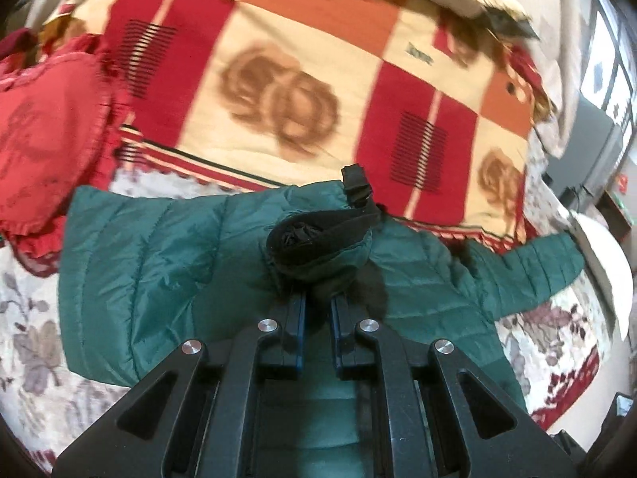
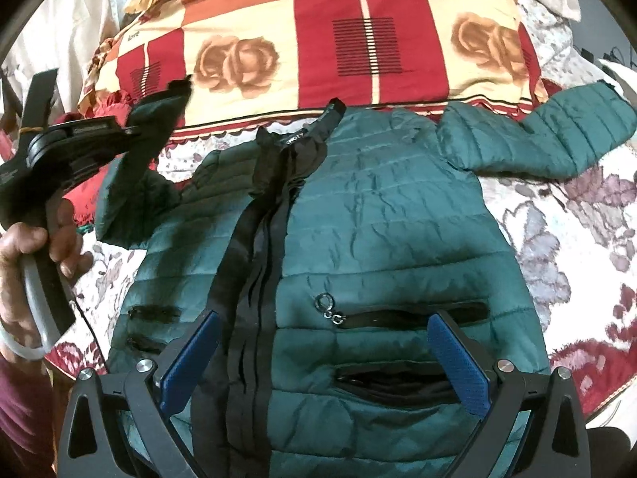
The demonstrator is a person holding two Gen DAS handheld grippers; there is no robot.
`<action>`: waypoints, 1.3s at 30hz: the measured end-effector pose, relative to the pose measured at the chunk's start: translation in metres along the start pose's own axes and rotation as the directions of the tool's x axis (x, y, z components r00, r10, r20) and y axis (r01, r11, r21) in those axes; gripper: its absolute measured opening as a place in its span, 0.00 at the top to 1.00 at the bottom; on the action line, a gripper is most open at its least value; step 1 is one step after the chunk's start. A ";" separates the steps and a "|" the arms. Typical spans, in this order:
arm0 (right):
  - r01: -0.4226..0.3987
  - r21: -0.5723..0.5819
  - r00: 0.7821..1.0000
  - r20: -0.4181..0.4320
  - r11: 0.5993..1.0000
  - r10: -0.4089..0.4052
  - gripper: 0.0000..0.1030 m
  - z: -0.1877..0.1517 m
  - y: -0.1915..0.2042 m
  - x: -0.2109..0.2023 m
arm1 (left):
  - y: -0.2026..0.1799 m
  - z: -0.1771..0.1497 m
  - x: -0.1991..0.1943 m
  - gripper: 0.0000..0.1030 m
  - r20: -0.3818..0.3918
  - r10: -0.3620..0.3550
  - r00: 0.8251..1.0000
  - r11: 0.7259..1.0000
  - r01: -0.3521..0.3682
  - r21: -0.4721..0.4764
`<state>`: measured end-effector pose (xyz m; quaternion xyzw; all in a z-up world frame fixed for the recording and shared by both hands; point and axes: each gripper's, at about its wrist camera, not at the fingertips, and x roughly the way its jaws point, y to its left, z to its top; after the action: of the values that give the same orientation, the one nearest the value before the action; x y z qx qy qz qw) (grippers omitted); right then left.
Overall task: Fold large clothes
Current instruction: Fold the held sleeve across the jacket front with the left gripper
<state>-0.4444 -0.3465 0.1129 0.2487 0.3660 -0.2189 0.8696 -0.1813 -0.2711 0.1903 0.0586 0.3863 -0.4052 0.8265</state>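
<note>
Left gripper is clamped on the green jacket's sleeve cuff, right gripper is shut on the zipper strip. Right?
Not quite. The left gripper does clamp the sleeve cuff of the green jacket, but the right gripper is open; the right wrist view shows its fingers spread wide over the jacket front, gripping nothing.

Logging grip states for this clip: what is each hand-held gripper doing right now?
Left hand-held gripper: closed on the green jacket's sleeve cuff, lifted.
Right hand-held gripper: open, above the green jacket, holding nothing.
</note>
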 end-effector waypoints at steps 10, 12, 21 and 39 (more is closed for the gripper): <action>-0.003 0.028 1.000 -0.004 1.000 0.003 0.00 0.001 -0.015 0.000 | -0.050 -0.037 0.069 0.91 -0.153 -0.044 0.987 0.998 0.050 0.038; 0.001 0.031 1.000 -0.011 1.000 -0.001 0.00 0.001 -0.017 0.001 | -0.053 -0.044 0.084 0.91 -0.198 -0.060 0.978 0.997 0.068 0.032; -0.014 0.070 0.999 -0.048 0.997 0.017 0.00 0.004 -0.026 0.012 | -0.036 -0.046 0.084 0.59 -0.234 -0.236 0.943 0.968 0.207 -0.142; -0.242 0.204 0.957 -0.112 0.948 0.268 0.09 0.088 0.015 0.118 | 0.126 -0.050 -0.037 0.38 -0.099 0.122 0.988 0.966 -0.141 -0.215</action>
<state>-0.3145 -0.4102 0.0823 0.3899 0.3677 -0.1203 0.8357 -0.1340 -0.1436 0.1539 0.0086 0.4590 -0.3010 0.8359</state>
